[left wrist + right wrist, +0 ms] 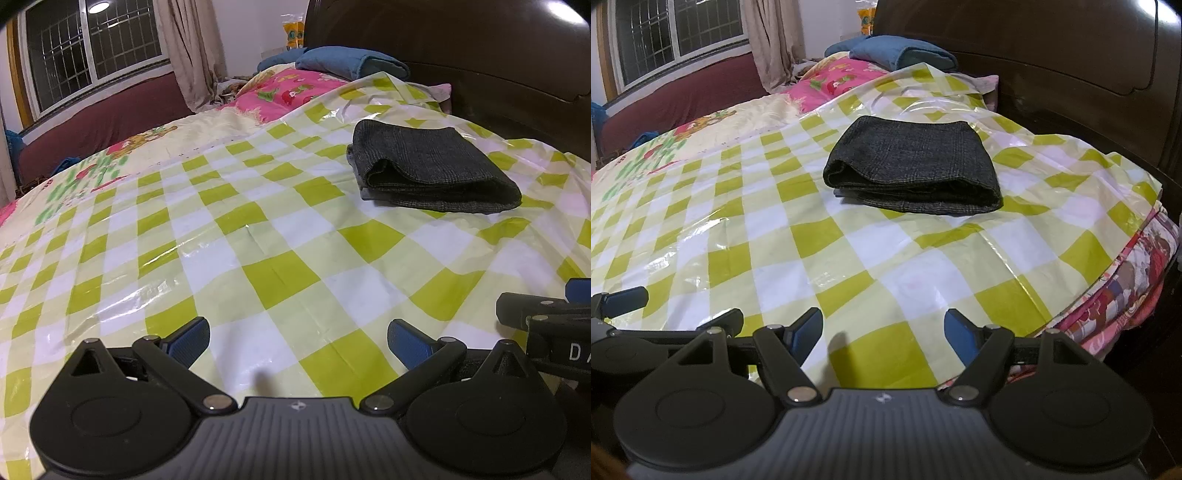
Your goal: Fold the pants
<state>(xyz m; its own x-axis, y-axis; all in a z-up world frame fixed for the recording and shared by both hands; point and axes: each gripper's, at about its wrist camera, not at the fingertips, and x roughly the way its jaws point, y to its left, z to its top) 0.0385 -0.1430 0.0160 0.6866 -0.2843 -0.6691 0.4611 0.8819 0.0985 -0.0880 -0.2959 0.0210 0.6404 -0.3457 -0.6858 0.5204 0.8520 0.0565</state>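
Observation:
Dark grey pants [432, 166] lie folded into a compact stack on the green-and-white checked plastic sheet [258, 229] that covers the bed. In the right wrist view the pants [912, 166] sit ahead, in the middle of the sheet [849, 258]. My left gripper [298, 341] hovers open over the sheet, well short of the pants, nothing between its blue pads. My right gripper [882, 332] is also open and holds nothing, near the bed's front edge. Each gripper shows at the edge of the other's view: the right gripper [546, 325] and the left gripper [620, 306].
A dark wooden headboard [480, 55] rises behind the pants. Blue pillows [351, 61] and a pink patterned quilt [280, 92] lie at the far end. A maroon sofa [103, 114] stands under the window. The bed's right edge [1126, 280] drops off beside my right gripper.

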